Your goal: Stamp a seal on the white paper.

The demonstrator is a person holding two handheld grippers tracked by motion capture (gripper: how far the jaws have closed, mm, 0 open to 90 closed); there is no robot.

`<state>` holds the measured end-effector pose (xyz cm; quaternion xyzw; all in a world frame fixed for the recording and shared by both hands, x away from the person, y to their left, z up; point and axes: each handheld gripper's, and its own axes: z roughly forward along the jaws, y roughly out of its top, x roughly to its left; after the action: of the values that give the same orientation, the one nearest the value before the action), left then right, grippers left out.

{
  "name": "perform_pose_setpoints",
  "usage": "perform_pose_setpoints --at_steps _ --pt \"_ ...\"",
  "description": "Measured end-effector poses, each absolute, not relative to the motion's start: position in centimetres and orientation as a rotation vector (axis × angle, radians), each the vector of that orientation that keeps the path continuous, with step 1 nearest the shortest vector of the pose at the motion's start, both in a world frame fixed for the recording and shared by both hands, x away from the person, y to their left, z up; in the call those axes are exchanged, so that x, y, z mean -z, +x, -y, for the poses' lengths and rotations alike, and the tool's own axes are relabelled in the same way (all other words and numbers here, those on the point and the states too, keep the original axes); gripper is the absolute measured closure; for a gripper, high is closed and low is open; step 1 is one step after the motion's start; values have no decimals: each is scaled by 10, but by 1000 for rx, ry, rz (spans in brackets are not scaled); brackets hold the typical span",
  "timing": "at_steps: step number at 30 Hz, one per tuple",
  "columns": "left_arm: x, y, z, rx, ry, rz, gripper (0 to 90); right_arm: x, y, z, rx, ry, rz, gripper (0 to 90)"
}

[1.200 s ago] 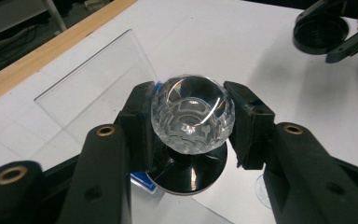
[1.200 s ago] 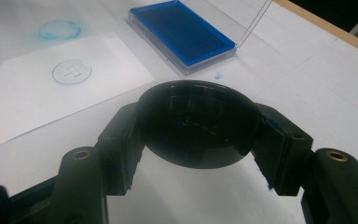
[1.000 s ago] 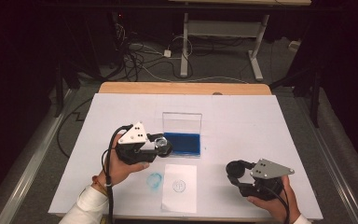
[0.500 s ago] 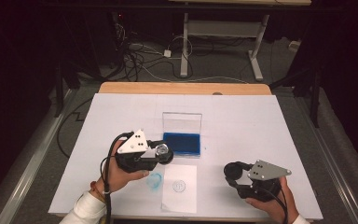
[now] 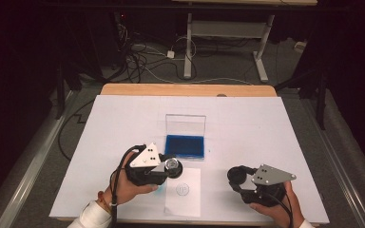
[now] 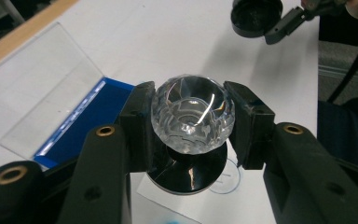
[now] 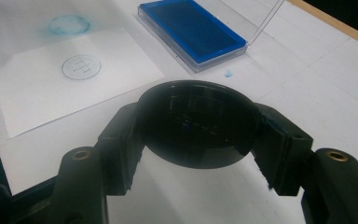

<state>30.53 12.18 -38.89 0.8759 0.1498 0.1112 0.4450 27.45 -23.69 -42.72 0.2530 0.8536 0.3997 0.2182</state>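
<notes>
A stamp with a clear faceted knob (image 6: 192, 114) and a round black base (image 6: 189, 173) sits between the jaws of my left gripper (image 6: 192, 122), which is shut on the knob. In the high view that gripper (image 5: 173, 166) holds the stamp just in front of the blue ink pad (image 5: 184, 146), at the far edge of a white paper (image 5: 190, 202). The paper bears a round blue stamp mark (image 5: 183, 189). My right gripper (image 7: 196, 130) is shut on a round black cap (image 7: 196, 123), held at the front right of the table (image 5: 236, 175).
The ink pad's clear lid (image 5: 185, 124) stands open behind it. A blue ink smudge (image 7: 68, 24) marks the white table cover (image 5: 266, 128) beside the paper. A wooden table edge (image 5: 185, 89) runs along the back, with cables on the floor beyond.
My left gripper has carried the stamp right and toward the front, from beside the ink pad to the paper's far edge. The right gripper has stayed put.
</notes>
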Motion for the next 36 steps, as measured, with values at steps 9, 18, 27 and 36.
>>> perform_pose_setpoints --at_steps 9,18,27,36 --pt "399 304 -113 -229 2219 -348 546 427 274 237 -1102 700 -2365 387" --pt "408 305 -109 -186 2244 -341 546 428 274 236 -1103 696 -2366 387" --pt "415 307 -104 -166 2275 -341 546 428 274 236 -1102 696 -2367 387" --pt "423 310 -100 -145 2302 -337 546 429 275 236 -1097 693 -2374 387"
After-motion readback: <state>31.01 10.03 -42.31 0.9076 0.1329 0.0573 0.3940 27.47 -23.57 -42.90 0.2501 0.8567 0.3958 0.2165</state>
